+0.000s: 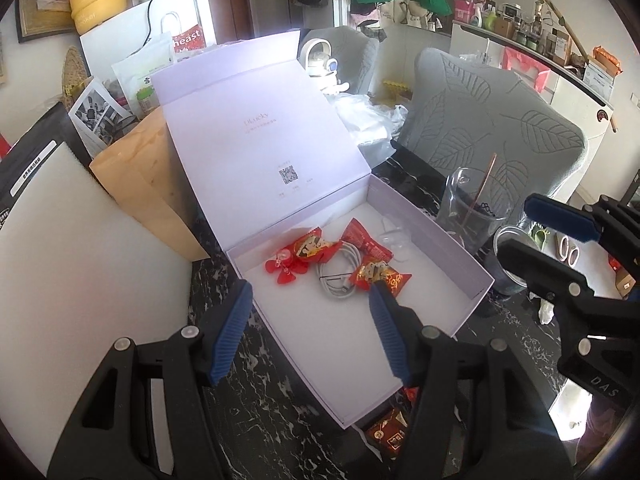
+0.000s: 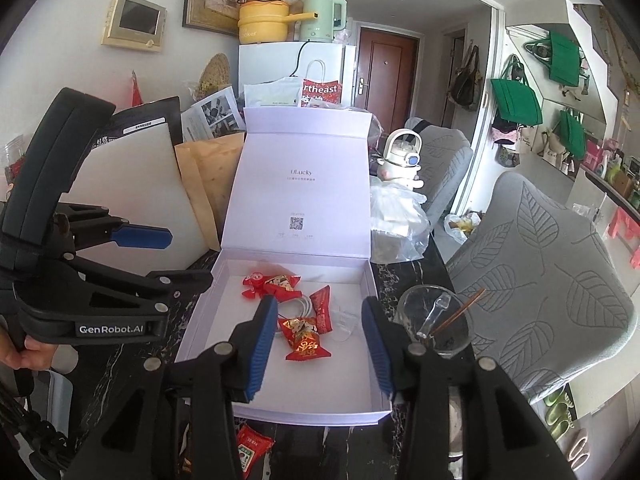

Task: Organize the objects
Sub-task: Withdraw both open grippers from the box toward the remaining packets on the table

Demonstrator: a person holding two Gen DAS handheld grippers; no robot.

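Note:
An open lilac box [image 1: 460, 304] [image 2: 200, 332] lies on the dark marble table with its lid propped up. Inside lie red snack packets [image 1: 378, 274] [image 2: 306, 340], a coiled white cable [image 1: 340, 276] [image 2: 300, 305], a red trinket [image 1: 284, 268] [image 2: 252, 282] and a clear plastic piece [image 1: 390, 236] [image 2: 344, 322]. My left gripper [image 1: 308, 320] is open and empty over the box's near end. My right gripper [image 2: 318, 340] is open and empty above the box, and shows at the right of the left view [image 1: 532, 228]. Another red packet [image 1: 390, 432] [image 2: 250, 446] lies on the table outside the box.
A glass beaker [image 1: 472, 208] [image 2: 436, 320] with a stick stands right of the box. A brown envelope [image 1: 148, 184] [image 2: 208, 176] and a white foam board [image 1: 72, 264] lean at the left. Grey chairs [image 1: 492, 120] [image 2: 540, 264] and plastic bags [image 2: 396, 216] lie to the right.

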